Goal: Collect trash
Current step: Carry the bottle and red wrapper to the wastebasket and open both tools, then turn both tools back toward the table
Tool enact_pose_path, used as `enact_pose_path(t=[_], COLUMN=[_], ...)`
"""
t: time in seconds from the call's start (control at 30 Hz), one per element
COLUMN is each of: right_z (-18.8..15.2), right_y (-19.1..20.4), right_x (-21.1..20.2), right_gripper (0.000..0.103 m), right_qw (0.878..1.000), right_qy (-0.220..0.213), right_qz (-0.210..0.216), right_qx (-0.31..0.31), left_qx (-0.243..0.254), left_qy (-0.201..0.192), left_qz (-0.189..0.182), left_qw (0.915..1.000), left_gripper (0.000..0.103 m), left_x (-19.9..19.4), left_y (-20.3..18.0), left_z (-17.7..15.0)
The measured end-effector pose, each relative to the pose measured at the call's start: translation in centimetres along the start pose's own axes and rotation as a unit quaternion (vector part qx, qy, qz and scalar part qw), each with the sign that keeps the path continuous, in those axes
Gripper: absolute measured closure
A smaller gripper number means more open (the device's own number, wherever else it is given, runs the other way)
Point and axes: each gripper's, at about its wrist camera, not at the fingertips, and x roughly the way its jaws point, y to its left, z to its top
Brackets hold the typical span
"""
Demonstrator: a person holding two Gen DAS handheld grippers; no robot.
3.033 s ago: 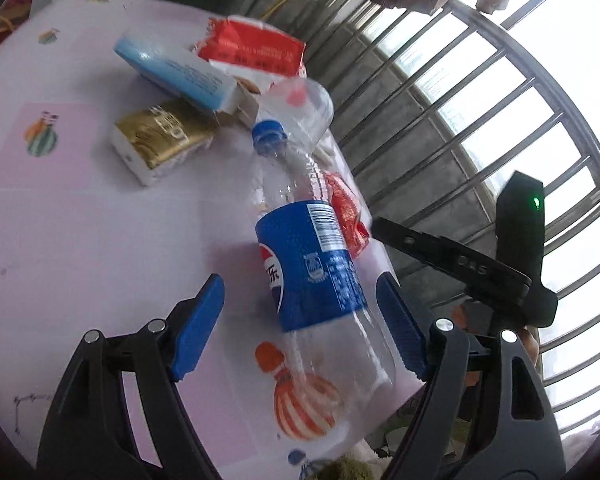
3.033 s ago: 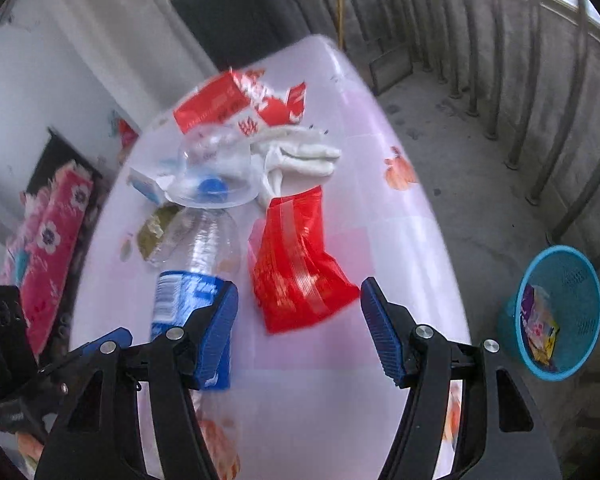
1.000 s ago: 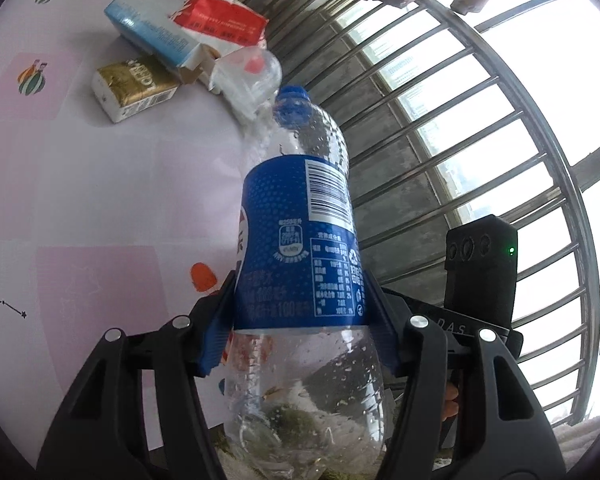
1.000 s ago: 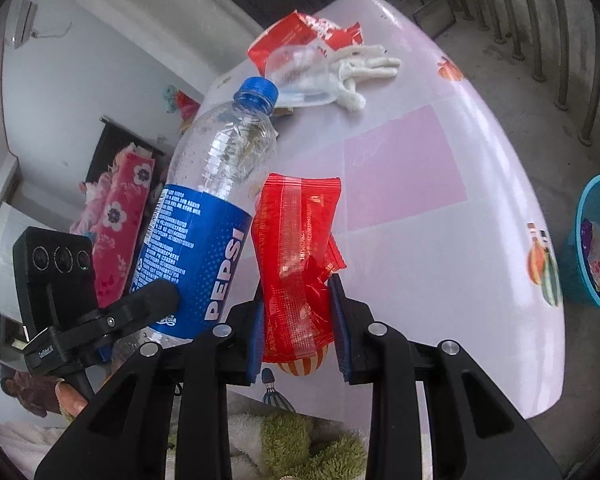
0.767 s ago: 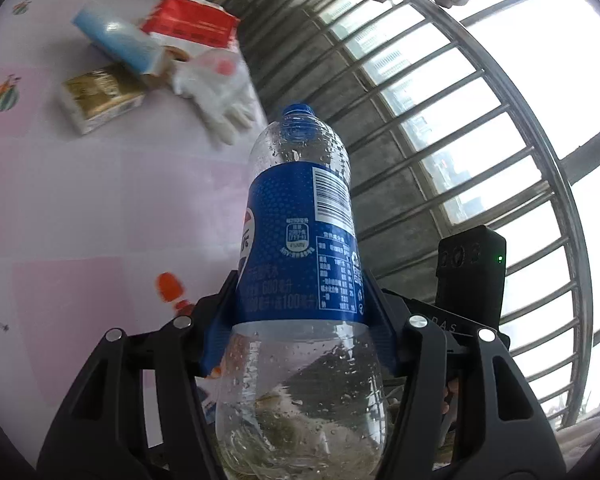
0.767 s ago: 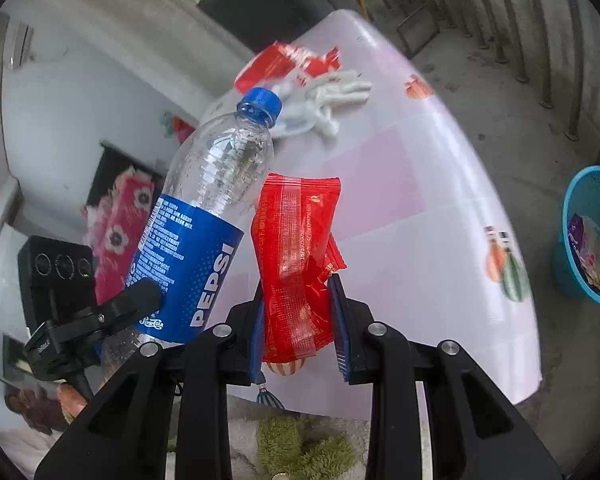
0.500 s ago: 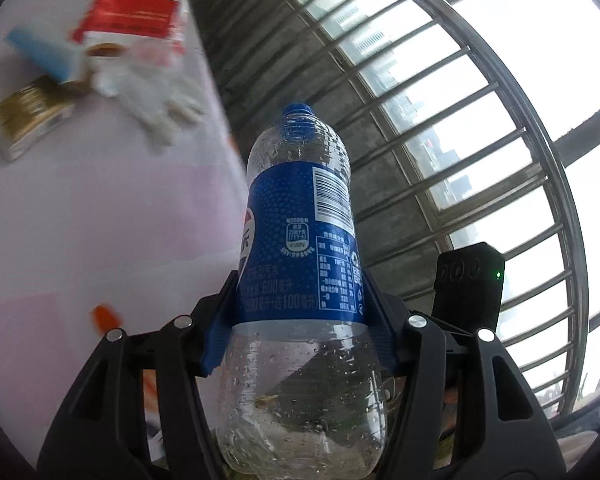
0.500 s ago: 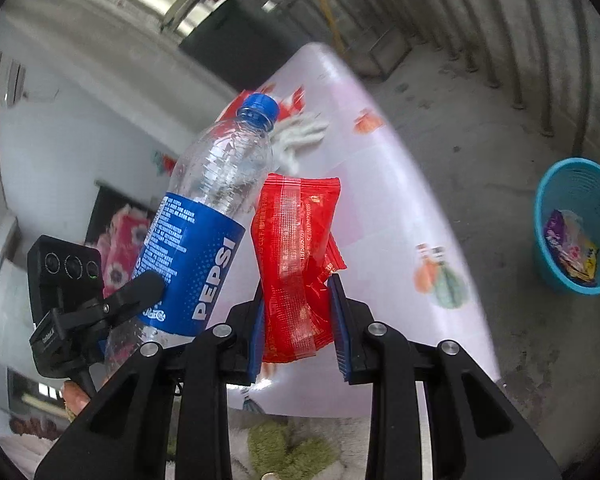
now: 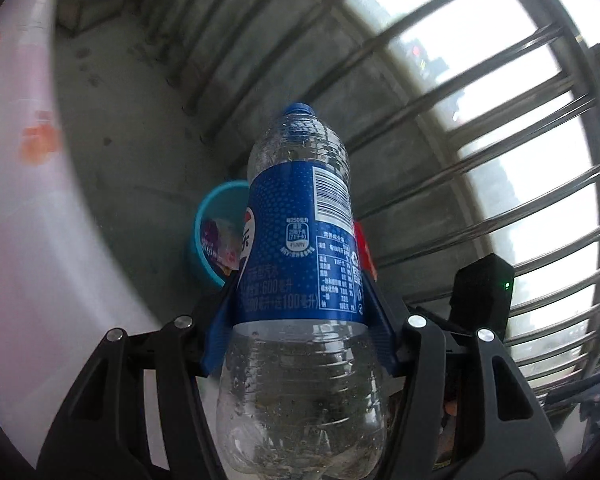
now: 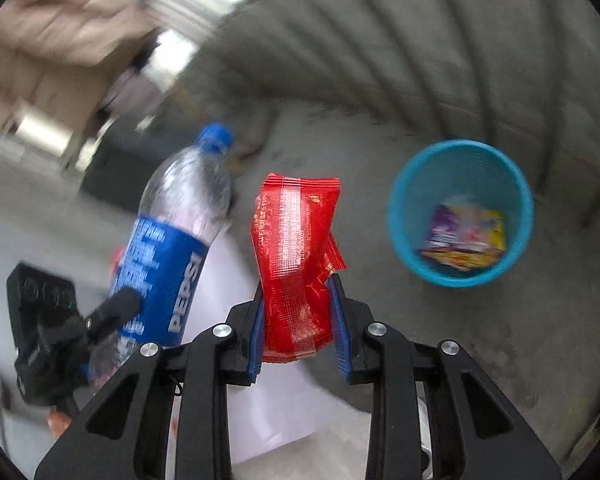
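Between the blue pads of the left gripper (image 9: 300, 320) stands the Pepsi bottle (image 9: 300, 240), clamped at the lower edge of its blue label, cap toward twelve o'clock. At nine o'clock from the label sits the blue wastebasket (image 9: 210, 236) on the concrete floor, half hidden behind the bottle, with a purple wrapper inside. Half a second ago that view still showed the cartons and the glove on the table; now only a blurred strip of the pink tablecloth (image 9: 16, 160) remains along the nine o'clock edge, and the window bars (image 9: 500, 120) fill the side from one to four o'clock.

The right gripper (image 10: 300, 312) pinches the red snack wrapper (image 10: 296, 256) at its lower half, the wrapper rising toward twelve o'clock. The basket (image 10: 460, 212), formerly far off at the three o'clock rim of this view, now lies larger at two o'clock from the wrapper, mouth open to the camera, purple-and-yellow packets on its bottom. At nine o'clock the other gripper carries the bottle (image 10: 172, 248), blurred. Both grips are unchanged.
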Motion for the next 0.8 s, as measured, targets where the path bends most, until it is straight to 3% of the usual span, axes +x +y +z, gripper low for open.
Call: enact_pose_path(t=[0.23, 0.27, 0.3, 0.33, 0.37, 0.43, 0.53, 0.8], right_z=[3.9, 4.5, 5.3, 6.1, 6.5, 6.7, 6.2, 5.6], right_y=[-7.9, -8.7, -9.8, -11.0, -11.9, -13.7, -14.6, -12.3], right_x=[3.8, 4.3, 5.1, 6.3, 7.5, 9.3, 10.0, 8.7], right_gripper=[0.072, 0.069, 0.055, 0.048, 0.043, 0.043, 0.043, 0.042], right_qw=[0.992, 0.991, 0.989, 0.988, 0.985, 0.98, 0.977, 0.982], right_qy=[0.0, -0.004, -0.01, -0.008, -0.002, 0.01, 0.018, -0.008], right_qz=[-0.032, -0.041, -0.048, -0.062, -0.086, -0.118, -0.118, -0.116], right_qx=[0.121, 0.128, 0.138, 0.144, 0.147, 0.159, 0.177, 0.145], left_qx=[0.009, 0.008, 0.007, 0.008, 0.01, 0.003, -0.004, 0.047], left_qy=[0.068, 0.07, 0.073, 0.077, 0.084, 0.085, 0.075, 0.016], left_qz=[0.048, 0.05, 0.049, 0.053, 0.063, 0.092, 0.093, 0.102], left_qw=[0.9965, 0.9963, 0.9961, 0.9956, 0.9944, 0.9922, 0.9929, 0.9935], left_gripper=[0.046, 0.041, 0.034, 0.023, 0.023, 0.023, 0.023, 0.023], left_x=[10.8, 11.9, 13.6, 14.7, 16.0, 17.3, 16.7, 10.8], left_y=[-1.4, -1.4, -1.5, -1.4, -1.3, -1.0, -0.2, -0.8], left_z=[3.6, 4.1, 4.9, 5.4, 5.9, 6.4, 6.0, 5.6])
